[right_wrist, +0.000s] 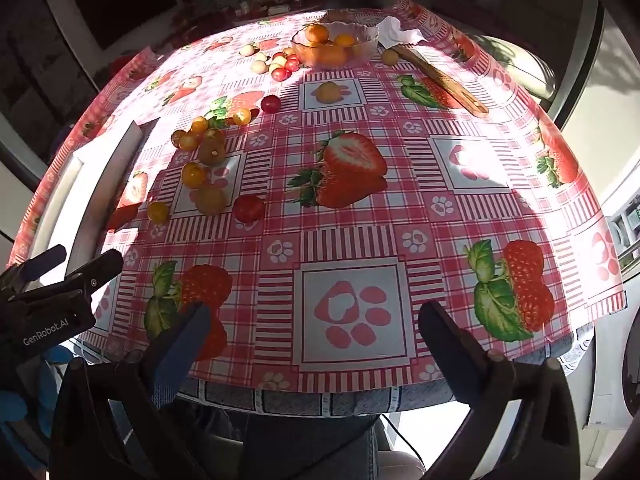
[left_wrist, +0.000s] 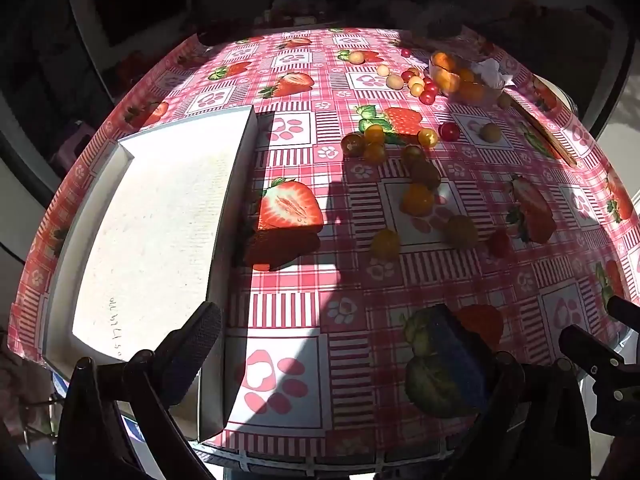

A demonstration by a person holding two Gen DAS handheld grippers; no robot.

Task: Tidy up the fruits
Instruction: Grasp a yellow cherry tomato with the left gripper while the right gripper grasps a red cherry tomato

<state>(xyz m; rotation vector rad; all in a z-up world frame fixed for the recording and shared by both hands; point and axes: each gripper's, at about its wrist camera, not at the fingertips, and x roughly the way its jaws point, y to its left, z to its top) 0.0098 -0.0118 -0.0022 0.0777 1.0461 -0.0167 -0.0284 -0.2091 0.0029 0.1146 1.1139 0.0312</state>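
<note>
Several small yellow, orange and red cherry tomatoes (left_wrist: 416, 199) lie loose on the strawberry-print tablecloth (left_wrist: 288, 308); they also show in the right wrist view (right_wrist: 208, 199). A glass bowl (right_wrist: 335, 45) holding orange fruits stands at the far side, also seen in the left wrist view (left_wrist: 464, 80). A white shallow box (left_wrist: 160, 216) lies at the left. My left gripper (left_wrist: 332, 356) is open and empty over the near table edge, beside the box. My right gripper (right_wrist: 316, 344) is open and empty at the near edge, far from the fruit.
A crumpled white tissue (right_wrist: 398, 32) lies beside the bowl. A wooden utensil (right_wrist: 444, 82) lies at the far right. The left gripper's body (right_wrist: 48, 300) shows at the left of the right wrist view. Dark furniture stands behind the table.
</note>
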